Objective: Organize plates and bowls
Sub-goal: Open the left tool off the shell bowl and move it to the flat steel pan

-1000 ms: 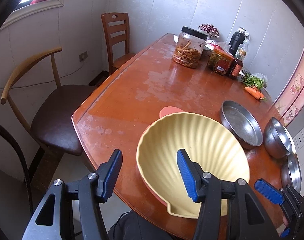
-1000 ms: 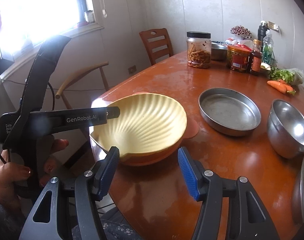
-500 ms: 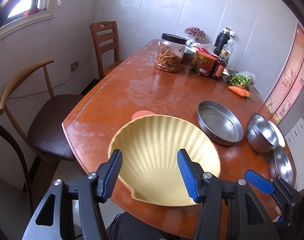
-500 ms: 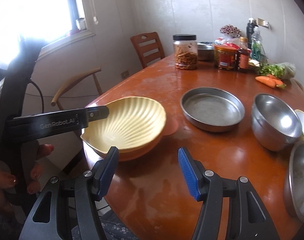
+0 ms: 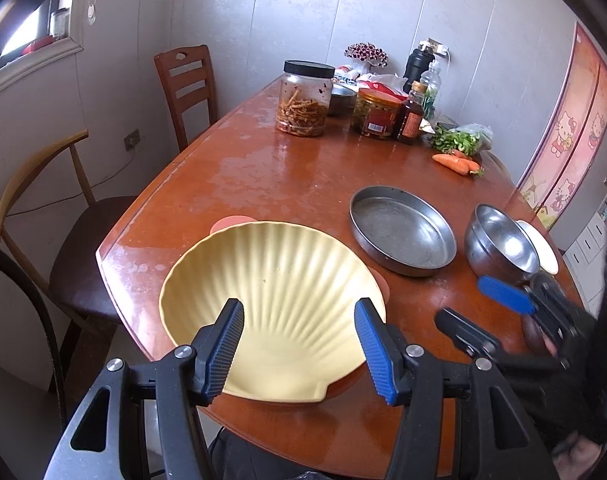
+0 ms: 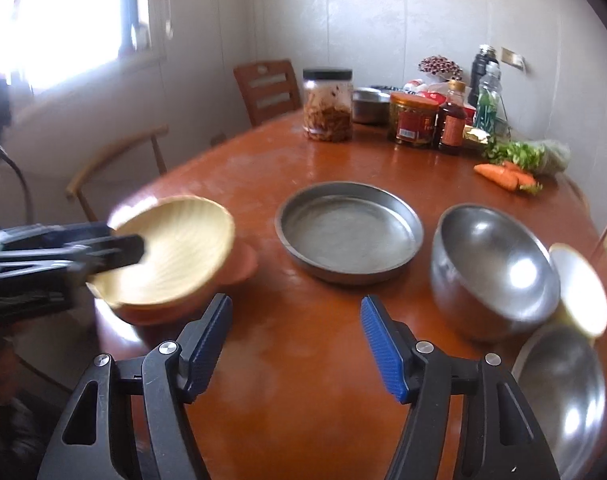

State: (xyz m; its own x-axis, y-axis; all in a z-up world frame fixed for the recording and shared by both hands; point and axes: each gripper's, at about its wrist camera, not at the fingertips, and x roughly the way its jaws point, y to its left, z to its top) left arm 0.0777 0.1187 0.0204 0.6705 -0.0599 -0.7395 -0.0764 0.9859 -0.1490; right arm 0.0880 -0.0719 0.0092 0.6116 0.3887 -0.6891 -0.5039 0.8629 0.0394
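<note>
With the shell plate (image 5: 271,300) stacked at lower left, we spread the opening, empty right gripper (image 6: 295,344) wider than the steel pan (image 6: 349,232) rim; left gripper (image 5: 299,344) jaws apart, empty.

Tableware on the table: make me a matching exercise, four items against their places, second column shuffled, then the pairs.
Items
1. yellow shell dish
2. flat steel pan
3. deep steel bowl
4. carrots

Places
A. beside the bagged greens
B. stacked on an orange dish at the near edge
C. between the shell dish and the deep bowl
D. against a small white dish

Pairs: 1-B, 2-C, 3-D, 4-A
</note>
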